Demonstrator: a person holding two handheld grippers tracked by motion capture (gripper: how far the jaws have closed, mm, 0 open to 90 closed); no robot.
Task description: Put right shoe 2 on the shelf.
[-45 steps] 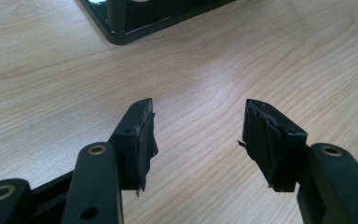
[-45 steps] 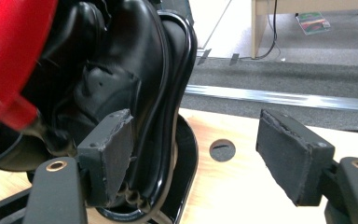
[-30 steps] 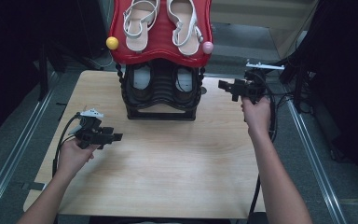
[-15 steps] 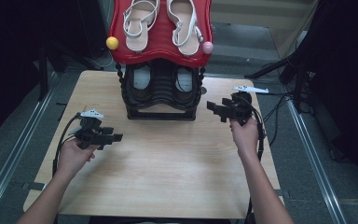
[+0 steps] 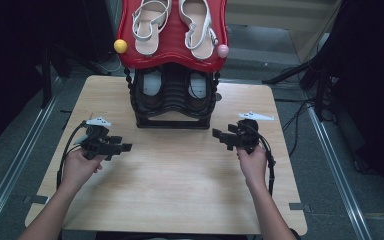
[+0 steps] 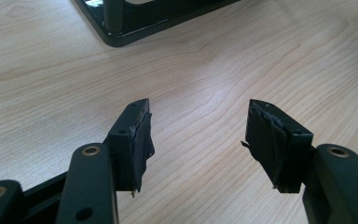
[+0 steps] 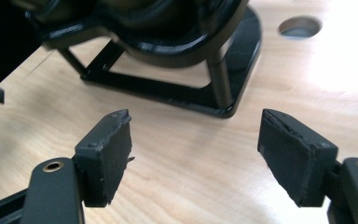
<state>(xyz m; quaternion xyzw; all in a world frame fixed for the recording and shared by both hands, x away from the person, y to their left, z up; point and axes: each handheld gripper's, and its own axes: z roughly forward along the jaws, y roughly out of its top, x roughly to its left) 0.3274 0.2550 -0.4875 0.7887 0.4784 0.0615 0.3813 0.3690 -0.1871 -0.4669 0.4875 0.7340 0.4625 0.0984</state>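
Grippers: left gripper [image 5: 125,147] and right gripper [image 5: 219,135] are held with jaws apart, nothing between them.
Rack: shoe rack [image 5: 172,107] at bench [image 5: 180,185] far edge.
Advice: shoes should be approached level, jaws kept wide.

A recording studio or lab set-up rather than a home: a plain wooden table [image 5: 180,175] stands alone on a grey floor [image 5: 10,165], with metal rails [image 5: 330,160] running along both sides, black curtains [image 5: 10,75] hanging all around, and dark stands with cables [image 5: 300,107] at the right. On the table sits a black rack [image 5: 174,97] with a red top shelf [image 5: 174,57] holding white sandals [image 5: 150,22]
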